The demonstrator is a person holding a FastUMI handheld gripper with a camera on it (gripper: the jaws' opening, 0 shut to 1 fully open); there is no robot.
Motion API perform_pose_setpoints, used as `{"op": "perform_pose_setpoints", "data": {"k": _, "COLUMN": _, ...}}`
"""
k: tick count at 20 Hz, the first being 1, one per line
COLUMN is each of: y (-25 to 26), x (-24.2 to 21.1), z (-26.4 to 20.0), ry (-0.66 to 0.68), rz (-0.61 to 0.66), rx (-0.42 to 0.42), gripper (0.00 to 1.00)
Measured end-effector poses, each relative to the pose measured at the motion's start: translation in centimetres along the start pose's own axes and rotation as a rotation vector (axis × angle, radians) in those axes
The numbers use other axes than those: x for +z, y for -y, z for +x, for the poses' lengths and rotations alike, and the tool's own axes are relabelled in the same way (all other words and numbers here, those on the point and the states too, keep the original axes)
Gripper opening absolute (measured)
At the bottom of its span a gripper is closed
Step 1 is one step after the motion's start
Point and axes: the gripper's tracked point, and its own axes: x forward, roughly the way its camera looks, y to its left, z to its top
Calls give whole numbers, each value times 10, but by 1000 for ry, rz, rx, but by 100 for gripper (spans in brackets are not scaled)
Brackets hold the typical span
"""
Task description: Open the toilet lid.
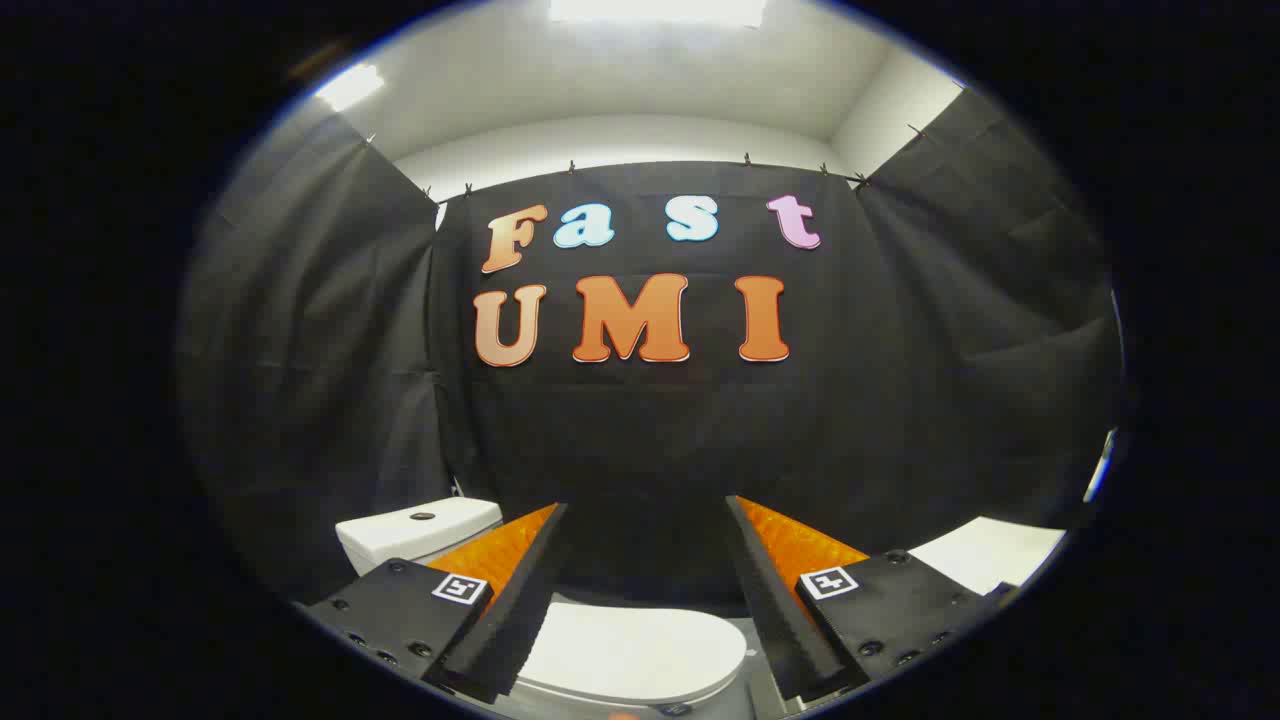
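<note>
Three black cloth walls around the booth, clipped along a line at the top, with a white ceiling and a bright light panel above them. Biggest thing by far.

Next down in size, the toilet itself. White tank standing beyond the left finger, against the cloth, with a small dark button on its top. White toilet lid lying flat and down on the bowl — not lifted at all. Sits low between the two fingers, near their bases and under them, with its rounded edge reaching toward the right finger. Looks well apart from the pads, nothing touching it.

Off past the right finger, a flat white surface, hard to say what exactly.

Then the gripper — spread wide, nothing held, just black cloth showing in the gap between the tips. Left finger and right finger both with dark ribbed pads on the inner faces and orange bodies behind. Each with a black mounting block carrying a small square black-and-white marker, left marker and right marker. Pointing level at the back wall, so the lid lies lower than where the tips aim.
</note>
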Motion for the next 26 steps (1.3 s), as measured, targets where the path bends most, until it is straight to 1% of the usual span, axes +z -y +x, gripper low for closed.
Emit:
{"op": "perform_pose_setpoints", "data": {"k": 2, "y": 0, "x": 16, "z": 2, "ry": 10, "rz": -36, "rx": -10, "gripper": 99}}
{"op": "perform_pose_setpoints", "data": {"k": 3, "y": 6, "x": 21, "z": -1, "ry": 27, "rz": -42, "rx": -36, "gripper": 98}}
{"op": "perform_pose_setpoints", "data": {"k": 6, "y": -7, "x": -2, "z": -24, "ry": 2, "rz": -71, "rx": -29, "gripper": 98}}
{"op": "perform_pose_setpoints", "data": {"k": 7, "y": -10, "x": -12, "z": -28, "ry": -16, "rz": -98, "rx": -30, "gripper": 98}}
{"op": "perform_pose_setpoints", "data": {"k": 9, "y": -21, "x": -26, "z": -27, "ry": -48, "rz": -132, "rx": -4, "gripper": 98}}
{"op": "perform_pose_setpoints", "data": {"k": 12, "y": -31, "x": -34, "z": -25, "ry": -69, "rz": -109, "rx": 16, "gripper": 98}}
{"op": "perform_pose_setpoints", "data": {"k": 21, "y": -19, "x": -33, "z": -26, "ry": -61, "rz": -93, "rx": -13, "gripper": 98}}
{"op": "perform_pose_setpoints", "data": {"k": 26, "y": -14, "x": -36, "z": -22, "ry": -59, "rz": -120, "rx": -24, "gripper": 98}}
